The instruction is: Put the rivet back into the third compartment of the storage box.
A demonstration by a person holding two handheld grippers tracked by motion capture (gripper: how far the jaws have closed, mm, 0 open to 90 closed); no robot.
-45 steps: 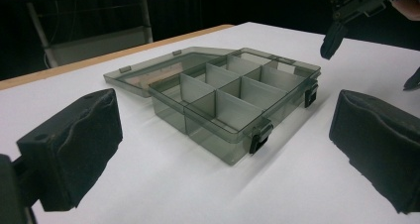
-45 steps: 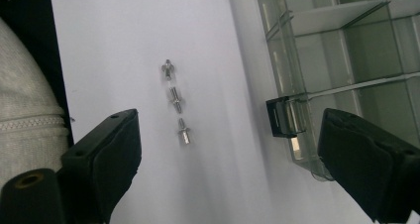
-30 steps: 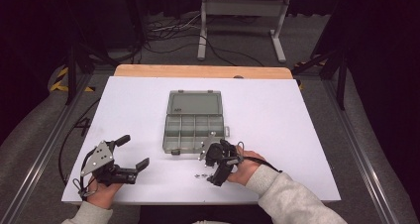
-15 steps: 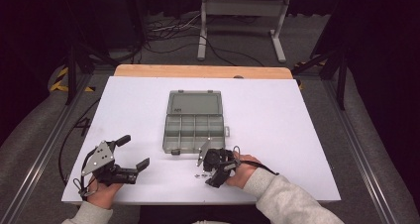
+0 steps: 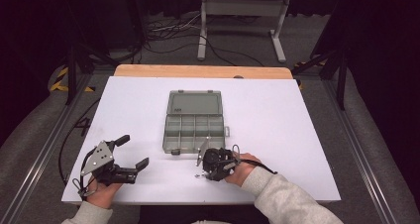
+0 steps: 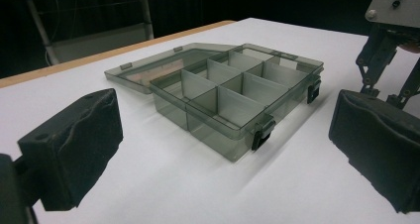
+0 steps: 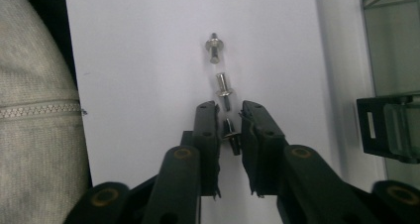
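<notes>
Lying in a short row on the white table (image 5: 297, 135), just in front of the open compartment box (image 5: 194, 127), three small metal rivets are being worked on; the nearest rivet (image 7: 231, 134) is being pinched between the pads of the right gripper (image 7: 229, 116), whose jaws have just been closing. It is judged light, stiff and slippery, best taken across its shank. The left gripper (image 5: 134, 152) is being held wide open, empty.

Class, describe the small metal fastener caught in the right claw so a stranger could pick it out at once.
Start at the open grey compartment box on the white table. Just in front of it, near the edge, the right claw points along a row of three small silvery fasteners. Yours is the fastener pinched between its black fingers; the other two fasteners lie free beyond.
</notes>
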